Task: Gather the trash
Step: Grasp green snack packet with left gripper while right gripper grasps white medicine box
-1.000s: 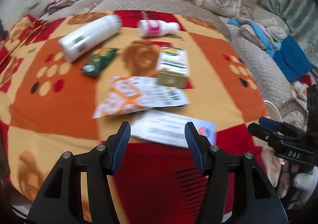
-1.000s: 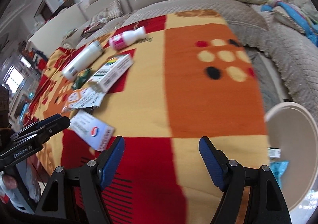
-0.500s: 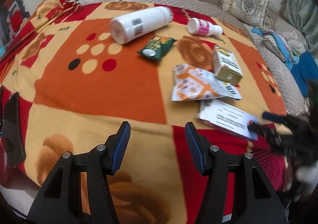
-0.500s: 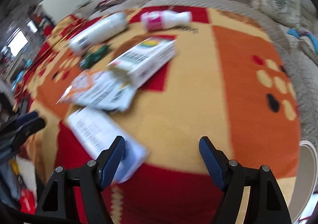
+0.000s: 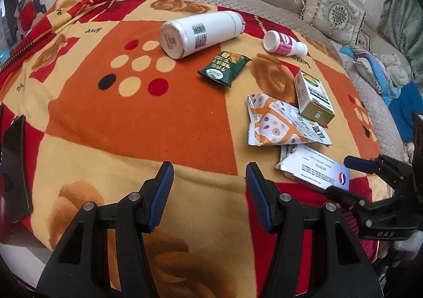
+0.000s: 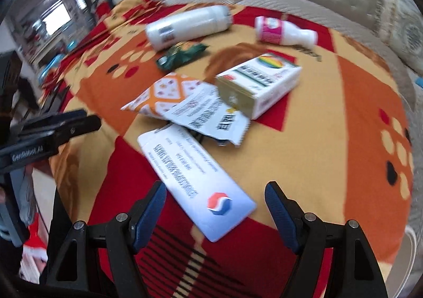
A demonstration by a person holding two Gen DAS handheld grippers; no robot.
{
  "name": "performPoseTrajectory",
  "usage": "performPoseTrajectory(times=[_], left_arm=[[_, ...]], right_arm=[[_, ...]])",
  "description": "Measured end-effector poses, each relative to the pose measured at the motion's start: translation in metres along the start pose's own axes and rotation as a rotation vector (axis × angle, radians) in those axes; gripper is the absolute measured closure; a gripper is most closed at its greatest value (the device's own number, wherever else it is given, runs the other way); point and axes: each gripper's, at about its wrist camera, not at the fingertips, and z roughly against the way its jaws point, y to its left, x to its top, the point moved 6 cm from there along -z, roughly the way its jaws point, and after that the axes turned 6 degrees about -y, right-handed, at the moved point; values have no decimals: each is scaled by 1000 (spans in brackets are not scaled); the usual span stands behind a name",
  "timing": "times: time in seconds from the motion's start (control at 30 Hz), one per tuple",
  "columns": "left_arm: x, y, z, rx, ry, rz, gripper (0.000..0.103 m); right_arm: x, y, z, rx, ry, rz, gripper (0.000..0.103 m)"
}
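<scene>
Trash lies on a patterned blanket (image 5: 137, 123): a big white bottle (image 5: 201, 33), a small pink-labelled bottle (image 5: 284, 43), a green snack packet (image 5: 224, 67), a gold-and-white carton (image 5: 313, 98), an orange-and-white wrapper (image 5: 280, 123) and a flat white box (image 5: 314, 171). My left gripper (image 5: 209, 194) hangs open over bare blanket, left of the pile. My right gripper (image 6: 215, 209) is open just above the near end of the flat white box (image 6: 195, 179), its pads apart from it. Beyond lie the wrapper (image 6: 190, 102) and carton (image 6: 260, 83).
A dark phone (image 5: 14, 165) lies at the blanket's left edge. Beige sofa backs and cushions (image 5: 335, 10) ring the far side. Clothes (image 5: 391, 73) are piled on the right. The other gripper (image 6: 50, 128) shows at the left of the right wrist view.
Both grippers swung left across the blanket. The left one now faces bare blanket instead of the flat box. The right one came over the flat white box; the white bin left its view.
</scene>
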Motion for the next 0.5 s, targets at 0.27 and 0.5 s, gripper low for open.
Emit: performPoseTrajectory(times=[0.27,0.5], left_arm=[[11,-2,-6,2,-6,-2,48],[42,-13,-24,-30,-33,-28,48]], right_arm=[[5,-1,-24,5,12,31,28],[-9,-28,4,-41,-39,-58,49]])
